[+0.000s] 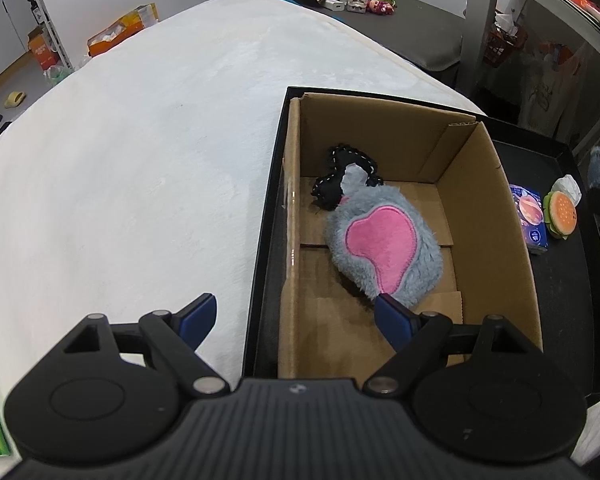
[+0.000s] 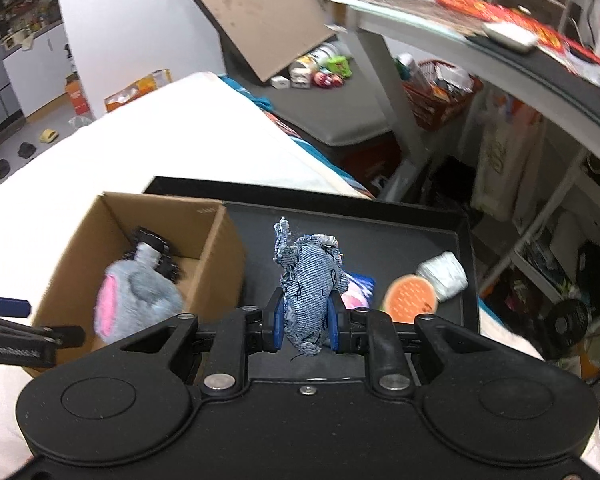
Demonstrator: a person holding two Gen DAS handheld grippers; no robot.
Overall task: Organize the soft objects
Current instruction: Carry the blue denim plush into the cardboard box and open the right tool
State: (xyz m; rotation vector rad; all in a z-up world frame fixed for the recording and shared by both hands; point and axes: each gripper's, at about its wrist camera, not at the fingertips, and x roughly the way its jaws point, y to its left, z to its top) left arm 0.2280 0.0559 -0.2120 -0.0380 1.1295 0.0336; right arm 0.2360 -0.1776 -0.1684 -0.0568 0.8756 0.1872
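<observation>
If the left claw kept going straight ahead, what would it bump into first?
Probably the fluffy gray and pink toy lying in the cardboard box. The open left claw points over the box's left wall, and its right finger already looks close to the toy, though depth is hard to judge.

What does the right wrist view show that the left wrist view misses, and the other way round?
Right wrist only: the denim toy clamped in the right gripper, raised above the black tray.

Left wrist only: the left gripper, its jaws open over the near end of the cardboard box, and the box's bare floor.

Both: the grey and pink plush lying in the box against a black stitched toy, and the burger toy on the tray.
</observation>
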